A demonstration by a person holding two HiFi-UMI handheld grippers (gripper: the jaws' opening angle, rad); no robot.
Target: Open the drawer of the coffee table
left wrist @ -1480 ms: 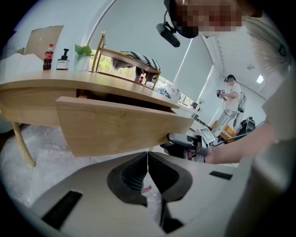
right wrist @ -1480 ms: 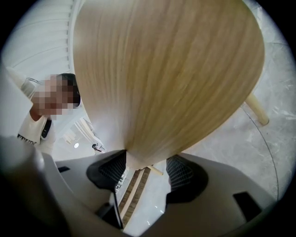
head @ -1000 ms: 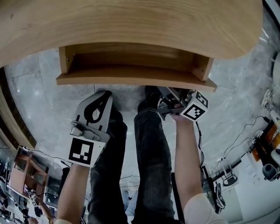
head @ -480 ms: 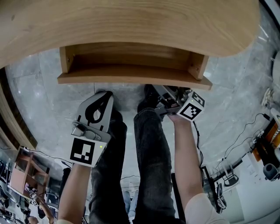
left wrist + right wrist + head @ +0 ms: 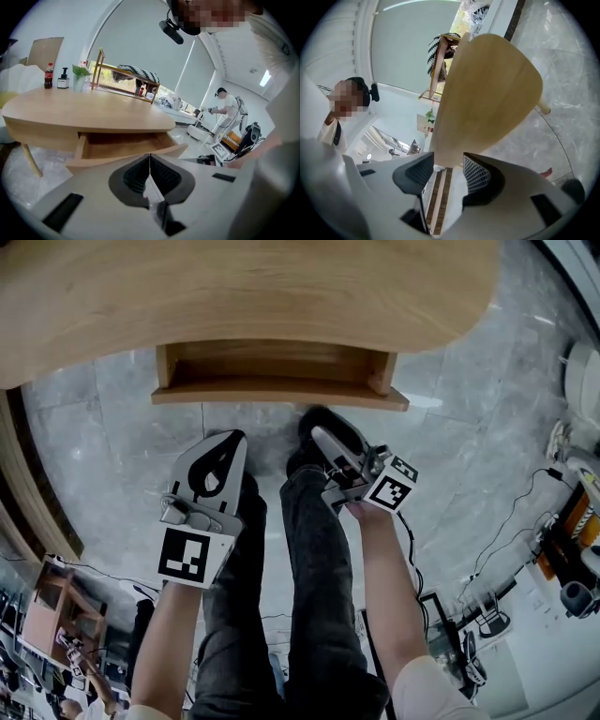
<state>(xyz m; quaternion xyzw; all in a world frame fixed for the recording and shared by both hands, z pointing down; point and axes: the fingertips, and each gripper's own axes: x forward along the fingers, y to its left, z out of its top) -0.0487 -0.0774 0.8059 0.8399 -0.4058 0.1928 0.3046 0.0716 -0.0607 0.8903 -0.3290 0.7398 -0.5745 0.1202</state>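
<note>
The light wooden coffee table (image 5: 244, 287) fills the top of the head view, and its drawer (image 5: 278, 392) stands pulled out below the top, with nothing visible inside. My left gripper (image 5: 230, 440) hangs short of the drawer front, apart from it, jaws shut and empty. In the left gripper view the left gripper (image 5: 150, 157) points at the open drawer (image 5: 123, 146). My right gripper (image 5: 321, 433) is below the drawer's right half, clear of it. Its jaws stand apart and are closing, with nothing between them; seen along the right gripper (image 5: 449, 167) is the table top (image 5: 487, 89).
The person's legs (image 5: 309, 549) stand between the grippers on grey marble floor. Cables and devices (image 5: 562, 559) lie on the floor at the right. A cola bottle (image 5: 48, 76), a pump bottle (image 5: 63, 78) and a plant sit on the table's far side. Another person (image 5: 226, 107) stands in the background.
Both grippers have drawn back from the drawer front, the right one leaving its edge. The table and drawer now look smaller and farther off. The right jaws stand narrower.
</note>
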